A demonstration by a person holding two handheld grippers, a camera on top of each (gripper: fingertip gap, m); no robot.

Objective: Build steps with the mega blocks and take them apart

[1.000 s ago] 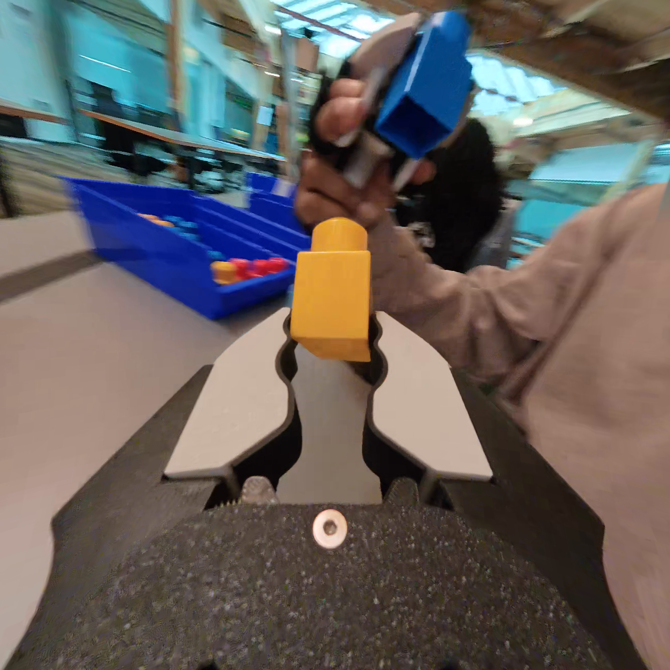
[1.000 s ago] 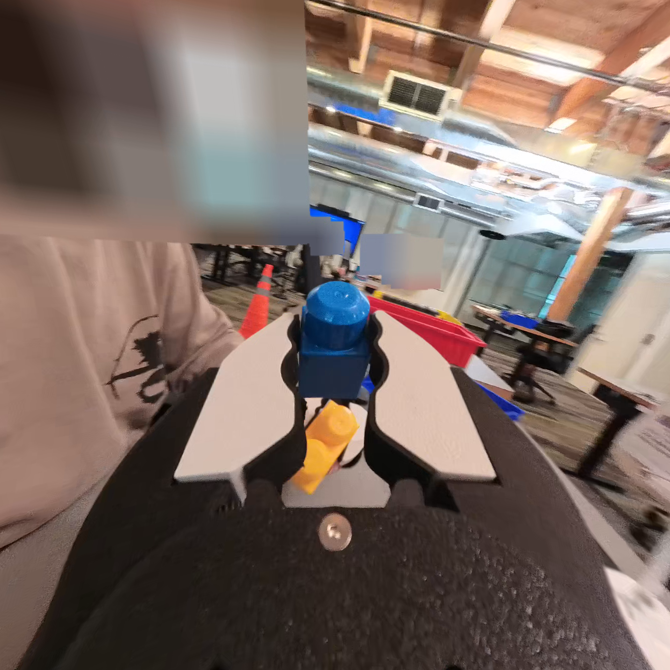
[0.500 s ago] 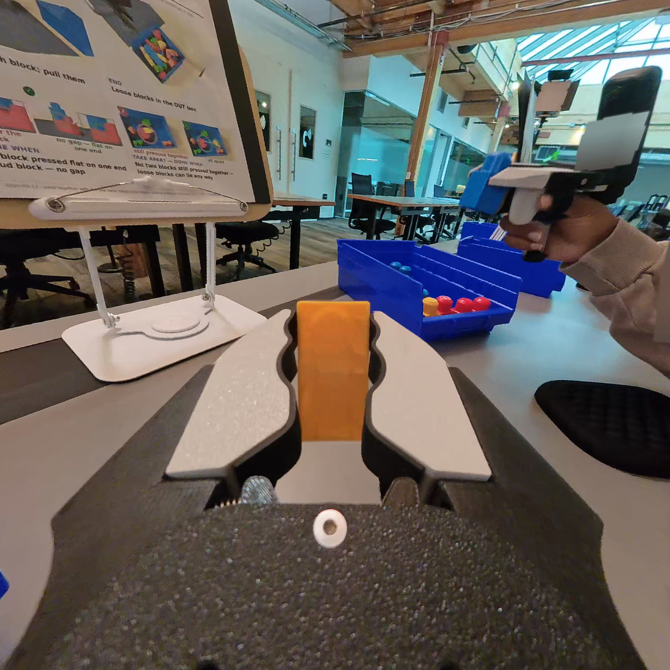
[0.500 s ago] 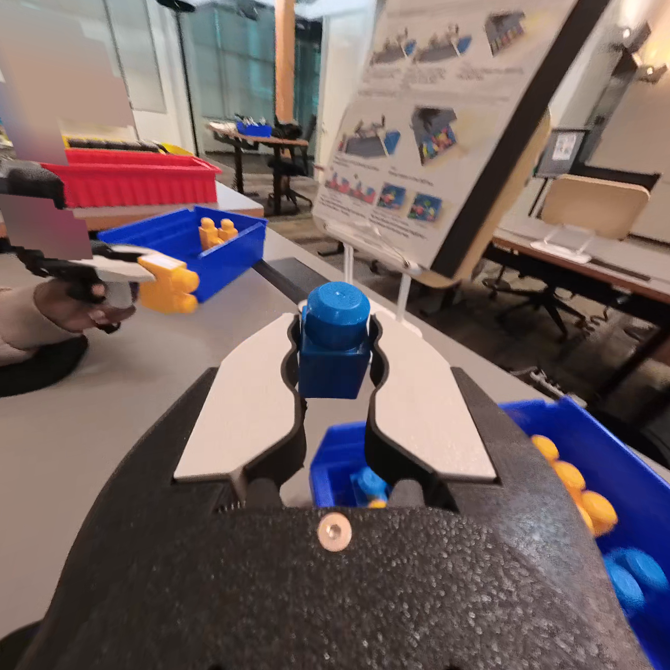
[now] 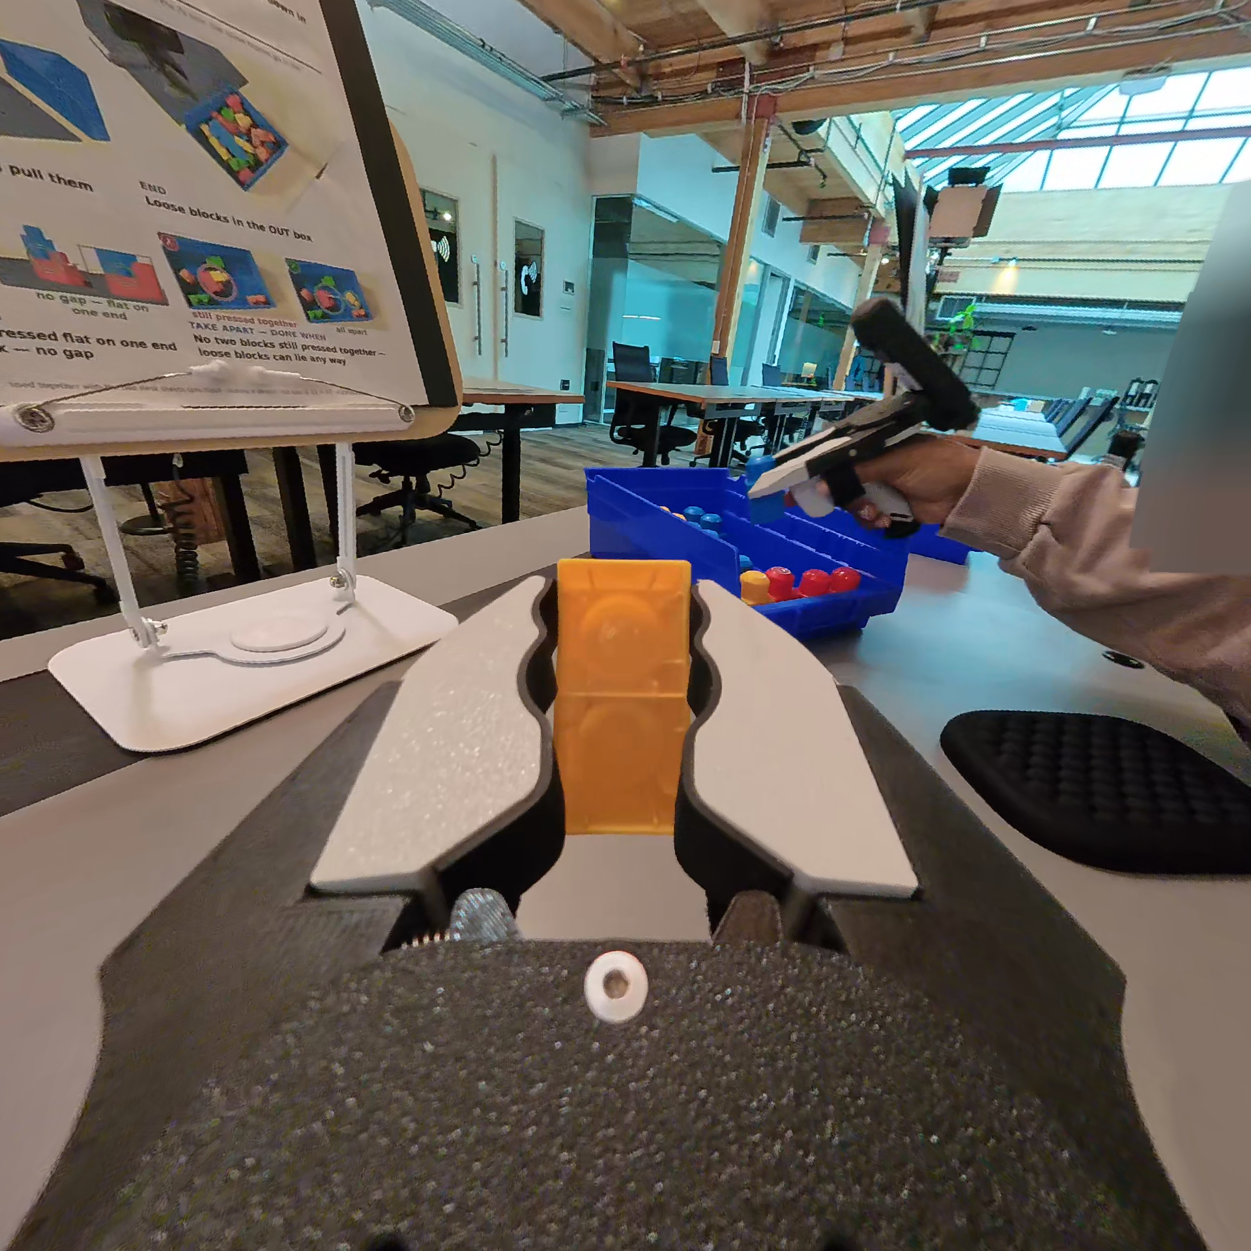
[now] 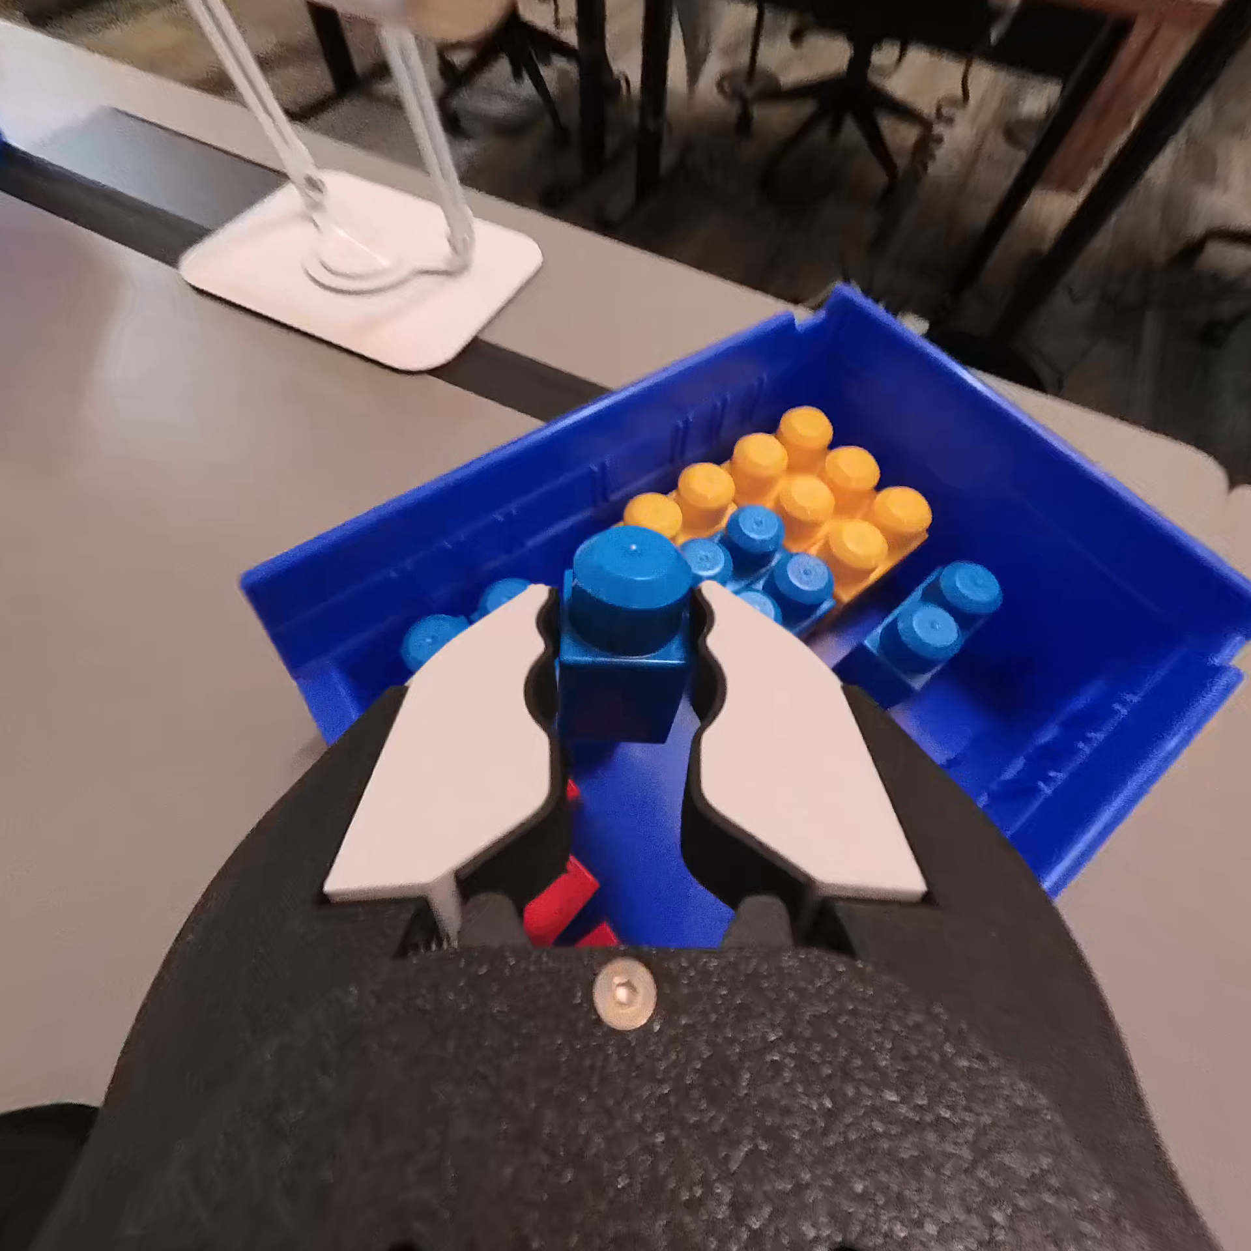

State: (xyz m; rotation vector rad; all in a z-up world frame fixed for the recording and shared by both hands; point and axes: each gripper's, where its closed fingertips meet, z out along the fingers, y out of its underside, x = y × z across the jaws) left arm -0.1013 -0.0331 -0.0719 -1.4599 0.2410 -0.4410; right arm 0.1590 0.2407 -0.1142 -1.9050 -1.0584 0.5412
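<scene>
My left gripper (image 5: 621, 596) is shut on a yellow two-stud block (image 5: 619, 697), held flat above the grey table with its underside facing the camera. My right gripper (image 6: 626, 599) is shut on a small blue one-stud block (image 6: 626, 643), stud pointing forward, held over a blue bin (image 6: 1056, 731). That bin holds yellow blocks (image 6: 792, 487), blue blocks (image 6: 934, 623) and a red block (image 6: 562, 900). In the left wrist view the right gripper (image 5: 761, 487) shows at the right, tilted down over the same blue bin (image 5: 832, 609).
A white stand (image 5: 250, 643) with an instruction board (image 5: 189, 203) stands on the table at the left; its base also shows in the right wrist view (image 6: 365, 271). A black textured pad (image 5: 1103, 792) lies at the right. A sleeved arm (image 5: 1117, 562) reaches in from the right. The gap from one gripper's tips to the other's is roughly 40 cm.
The right gripper has swung from pointing up to tilting down over the blue bin, still holding the blue block. The left gripper has levelled out and moved closer to the stand.
</scene>
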